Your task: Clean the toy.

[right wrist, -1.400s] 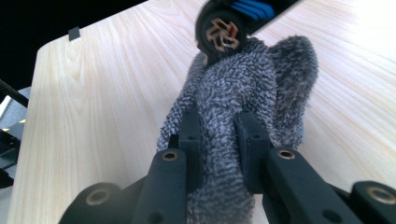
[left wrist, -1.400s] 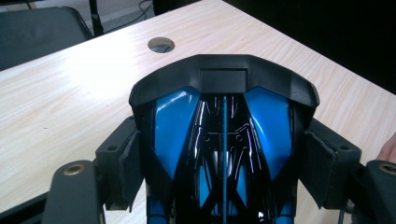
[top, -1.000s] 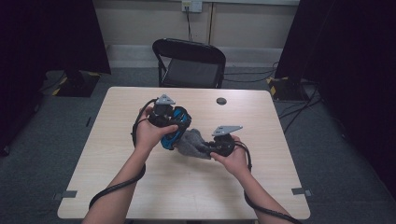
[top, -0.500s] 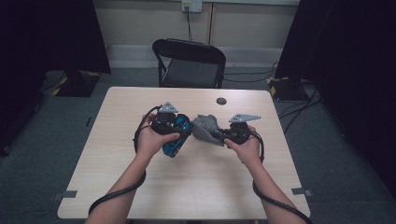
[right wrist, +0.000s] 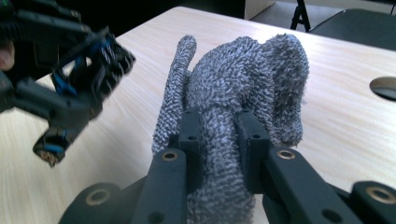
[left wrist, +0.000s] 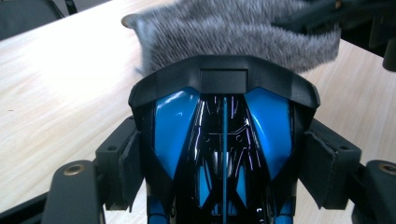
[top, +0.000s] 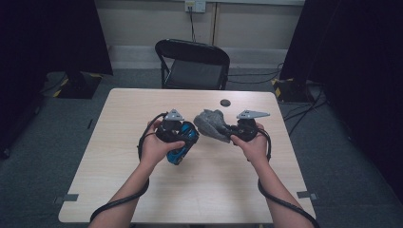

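Grey cloth (top: 212, 125) hangs bunched above the middle of the counter (top: 119, 142), clamped in the right tongs (top: 231, 133), just right of the blue toy car (top: 180, 142). The left tongs (top: 183, 141) are clenched across the car's body. To wipe well, judging from this: hold the car steady, bring the cloth flat against its shell, and avoid dragging loose folds under the wheels. The left gripper view shows both pads (left wrist: 128, 161) pressed on the car's glossy sides; the high view adds a dark disc (top: 225, 102) at the far edge and a chair (top: 192, 64) beyond.
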A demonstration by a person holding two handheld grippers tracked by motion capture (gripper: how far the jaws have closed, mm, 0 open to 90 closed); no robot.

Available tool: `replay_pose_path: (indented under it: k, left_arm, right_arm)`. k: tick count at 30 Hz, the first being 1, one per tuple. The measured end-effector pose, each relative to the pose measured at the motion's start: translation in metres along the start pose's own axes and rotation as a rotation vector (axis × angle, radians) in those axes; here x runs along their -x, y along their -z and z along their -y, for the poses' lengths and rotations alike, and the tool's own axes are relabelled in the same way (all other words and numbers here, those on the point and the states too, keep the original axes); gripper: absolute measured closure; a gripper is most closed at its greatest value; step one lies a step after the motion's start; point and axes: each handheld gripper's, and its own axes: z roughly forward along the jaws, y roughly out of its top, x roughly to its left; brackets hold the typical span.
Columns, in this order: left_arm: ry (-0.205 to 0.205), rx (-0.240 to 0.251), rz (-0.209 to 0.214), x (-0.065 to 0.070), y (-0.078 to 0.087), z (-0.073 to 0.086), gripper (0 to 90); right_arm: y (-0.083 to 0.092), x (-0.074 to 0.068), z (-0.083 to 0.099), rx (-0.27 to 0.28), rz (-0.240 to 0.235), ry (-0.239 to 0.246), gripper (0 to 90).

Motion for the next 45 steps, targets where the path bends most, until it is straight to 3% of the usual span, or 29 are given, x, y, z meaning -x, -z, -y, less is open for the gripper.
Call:
replay_pose_path:
  k: [9,17,30,45]
  left_arm:
    - [-0.007,-0.018,0.013,0.006,-0.009,0.003,25.5]
    - [0.001,-0.017,0.009,0.006,-0.015,0.001,25.5]
    - [0.01,-0.006,-0.014,0.004,-0.01,-0.005,25.5]
    - [0.0,0.009,-0.022,0.002,-0.005,-0.015,25.5]
  right_arm:
    - [0.001,-0.005,-0.009,0.024,-0.008,0.011,75.1]
    - [-0.004,-0.017,-0.009,0.03,-0.055,0.018,75.1]
    - [-0.016,-0.027,-0.002,-0.012,-0.082,0.054,75.1]
    - [-0.024,-0.032,0.009,-0.013,-0.122,0.043,75.2]
